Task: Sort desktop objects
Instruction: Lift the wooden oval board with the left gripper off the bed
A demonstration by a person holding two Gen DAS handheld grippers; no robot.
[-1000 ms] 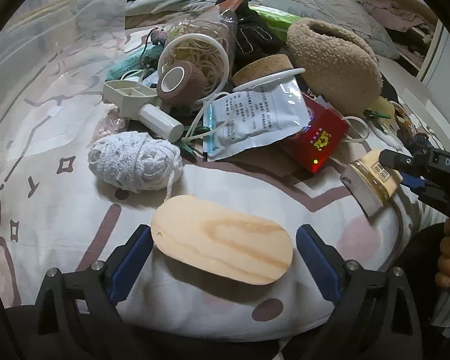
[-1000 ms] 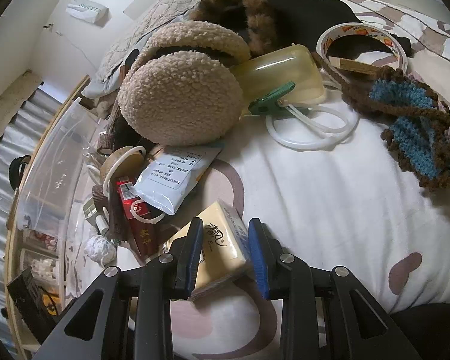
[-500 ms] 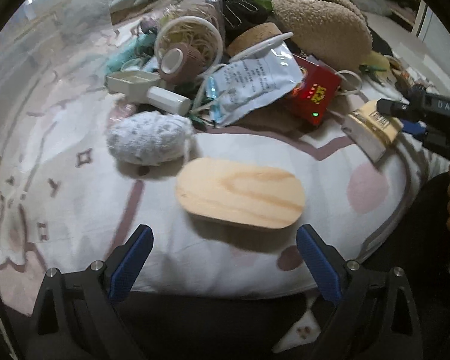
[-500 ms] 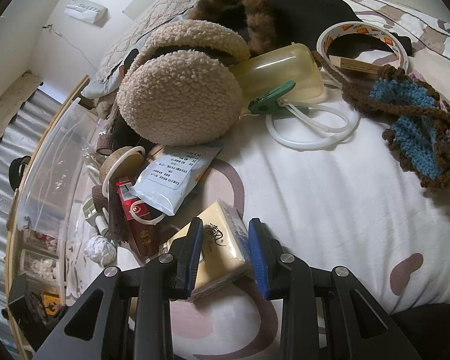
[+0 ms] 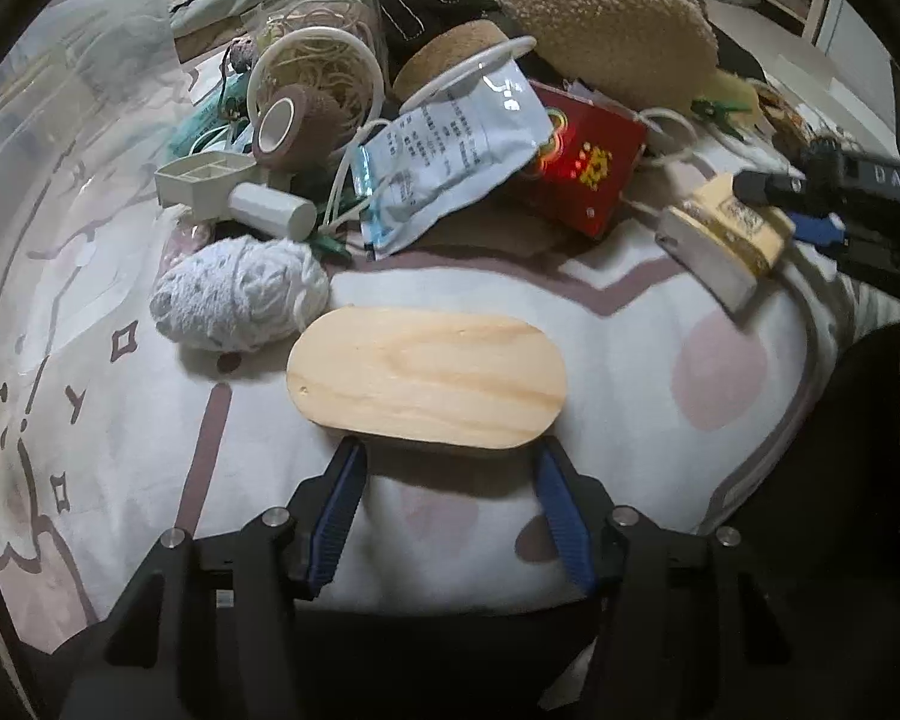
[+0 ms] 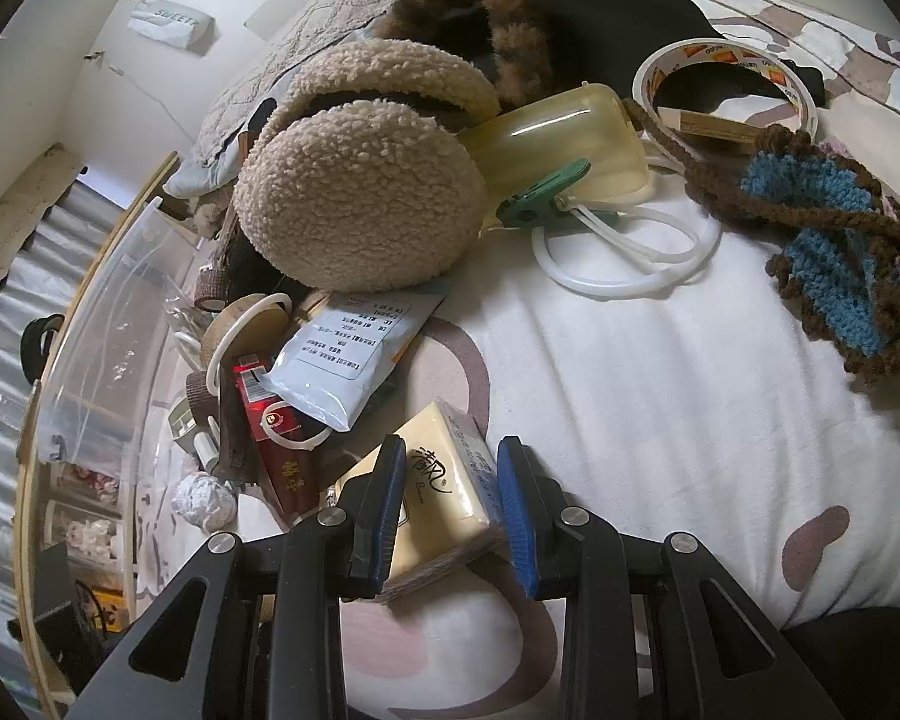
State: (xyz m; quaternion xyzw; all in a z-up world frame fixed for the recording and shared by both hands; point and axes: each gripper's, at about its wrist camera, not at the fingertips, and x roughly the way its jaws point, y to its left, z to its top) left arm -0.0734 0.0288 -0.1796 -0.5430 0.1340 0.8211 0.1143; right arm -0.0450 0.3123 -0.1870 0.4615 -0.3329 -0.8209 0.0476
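Left tongs closing on the oval wooden board; right tongs holding the tissue pack.

The left gripper (image 5: 450, 468) has just been closing: a second ago its jaws stood wide to either side of the oval wooden board (image 5: 426, 377), and now they have drawn in to the board's near edge, its ends between the blue pads (whether they already press on the wood is hard to tell, since the board hides the tips). So this looks like the pick-up step of the sorting. The white yarn ball (image 5: 237, 294) lies just beside the board's left end, the red packet (image 5: 582, 165) beyond it. The right gripper (image 6: 447, 483), narrow and unmoved, clamps the yellow tissue pack (image 6: 444, 495), off the board's right.
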